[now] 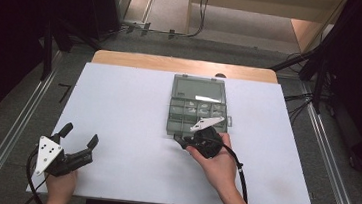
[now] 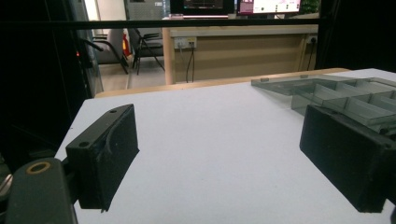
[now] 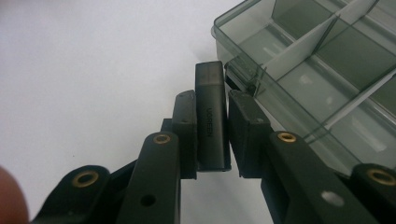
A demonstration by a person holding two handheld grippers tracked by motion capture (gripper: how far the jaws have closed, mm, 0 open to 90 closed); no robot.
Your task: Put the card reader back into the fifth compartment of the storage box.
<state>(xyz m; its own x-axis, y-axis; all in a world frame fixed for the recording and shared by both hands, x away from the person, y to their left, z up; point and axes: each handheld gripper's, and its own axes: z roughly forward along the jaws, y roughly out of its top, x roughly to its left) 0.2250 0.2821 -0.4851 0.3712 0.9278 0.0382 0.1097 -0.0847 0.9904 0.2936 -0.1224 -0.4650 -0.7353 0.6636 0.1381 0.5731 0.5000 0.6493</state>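
From the high view, the right claw sits just at the near left corner of the clear compartment box, which lies open toward the far edge of the desk, a little right of its middle. The box's lid is folded back toward the far edge. The left claw rests near the desk's near left corner, well apart from the box, its jaws spread wide and empty.

In the left gripper view, the left claw stands wide over bare desk surface, with the box off toward the far right.

In the right gripper view, the right claw is closed narrowly on a small dark adapter, a flat black block with the word "UGREEN" printed along its face. Its far end lies just beside the box's corner latch, not yet over the rim.

Judging by this, the step in hand is carrying the adapter to the box. The next move likely calls for lifting it over the wall, centring it above one compartment between the white dividers, then parting the jaws.
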